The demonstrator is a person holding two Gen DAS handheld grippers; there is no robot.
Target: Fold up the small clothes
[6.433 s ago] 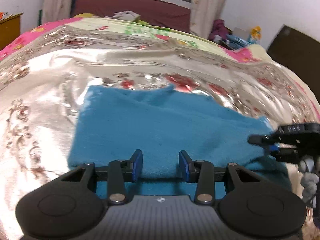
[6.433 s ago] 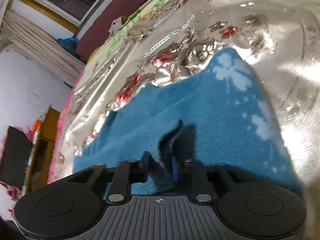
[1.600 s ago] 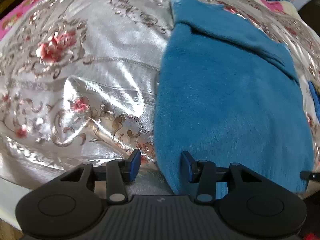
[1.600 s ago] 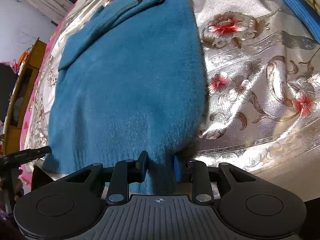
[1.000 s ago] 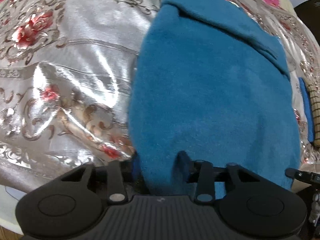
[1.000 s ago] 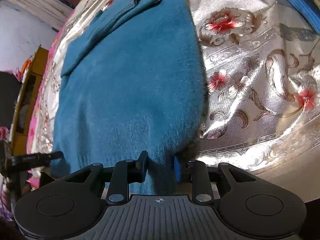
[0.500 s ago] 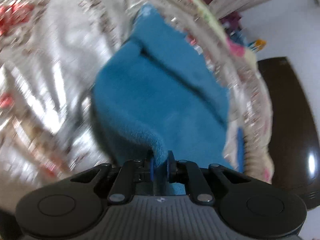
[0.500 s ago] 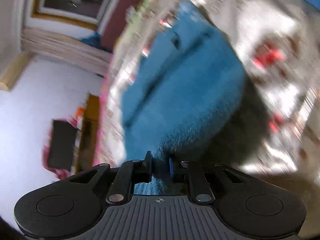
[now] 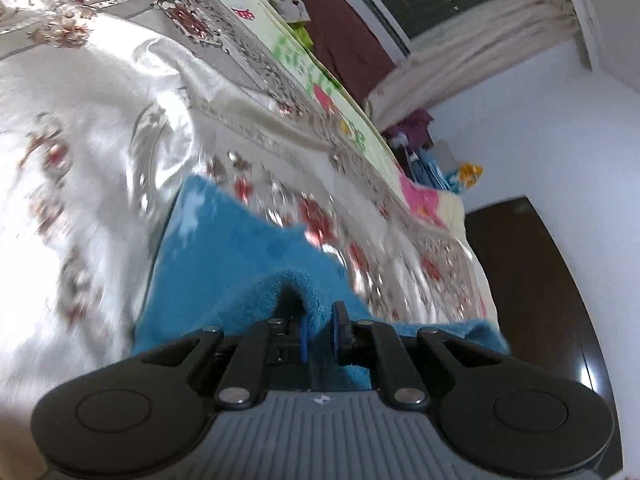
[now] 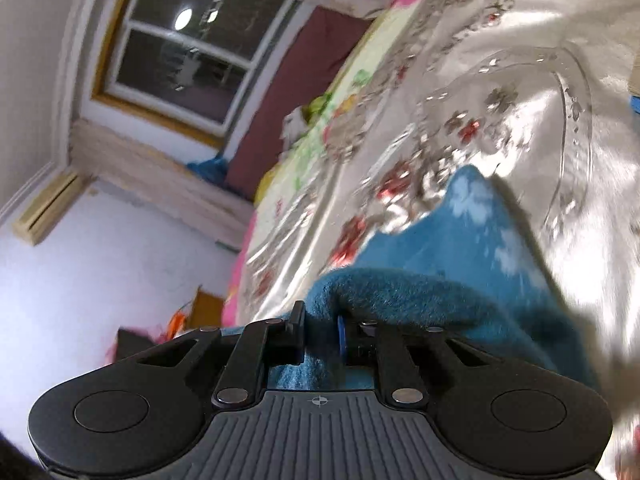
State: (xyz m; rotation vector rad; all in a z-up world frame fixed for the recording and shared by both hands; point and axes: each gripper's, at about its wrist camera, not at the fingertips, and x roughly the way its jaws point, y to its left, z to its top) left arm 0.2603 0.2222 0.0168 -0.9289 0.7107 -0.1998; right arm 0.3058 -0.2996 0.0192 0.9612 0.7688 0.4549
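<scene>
Both jaws are pinching the garment: the left gripper (image 9: 319,334) holds a raised fold of the blue fleece garment (image 9: 224,264) between its pads, and the right gripper (image 10: 319,334) holds another fold of the same cloth; the right jaws have just been closing a little onto the cloth that sits between them. Under everything is the bed (image 9: 80,120), covered with a shiny silver spread with red flowers, and the garment lies on it toward the near edge, its far end flat on the spread while the near hem is lifted in the two grips. Beyond the far side of the bed I can see a window (image 10: 188,56) and a dark red cushion or headboard; the pictures are blurred, so small details are not clear. I judge the step in hand is to carry the lifted hem over toward the far end to make a fold. To do it well, both grippers should travel together at the same height, keep the hem straight and lightly stretched between them, lay it down edge on edge with the far end, and let go only when the cloth rests flat.
</scene>
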